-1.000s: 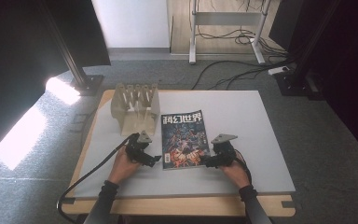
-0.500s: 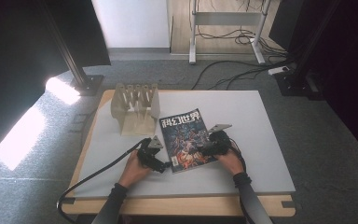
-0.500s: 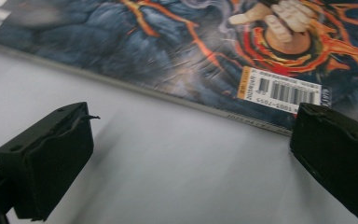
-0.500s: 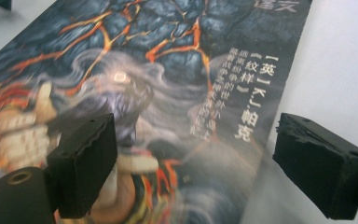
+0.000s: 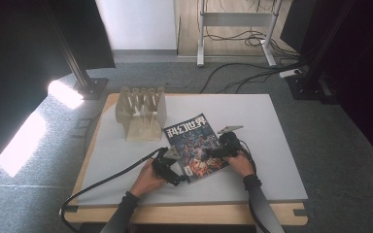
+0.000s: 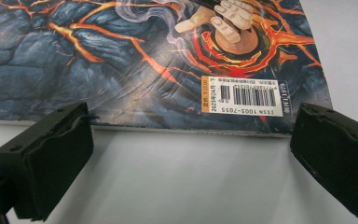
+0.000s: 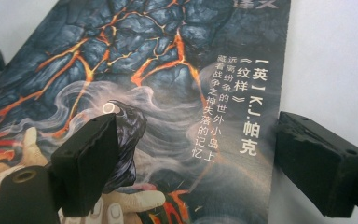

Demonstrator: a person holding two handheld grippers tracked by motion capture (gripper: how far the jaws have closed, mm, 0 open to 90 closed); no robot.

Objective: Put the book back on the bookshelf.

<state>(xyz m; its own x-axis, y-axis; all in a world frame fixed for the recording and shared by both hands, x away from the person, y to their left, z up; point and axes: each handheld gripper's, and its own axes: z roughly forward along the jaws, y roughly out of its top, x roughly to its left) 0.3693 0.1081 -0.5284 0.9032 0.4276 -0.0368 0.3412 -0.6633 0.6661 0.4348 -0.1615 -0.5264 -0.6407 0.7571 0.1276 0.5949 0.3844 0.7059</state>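
High view: I see the magazine [image 5: 194,147] flat on the table [image 5: 272,145], near its front edge, skewed. My left tool [image 5: 172,167] sits at its front corner, my right tool [image 5: 214,153] over its right side.

Left gripper view: jaws apart, empty, facing the magazine's [image 6: 144,60] edge.

Right gripper view: jaws apart, straddling the magazine's [image 7: 168,84] cover edge, not clamping.
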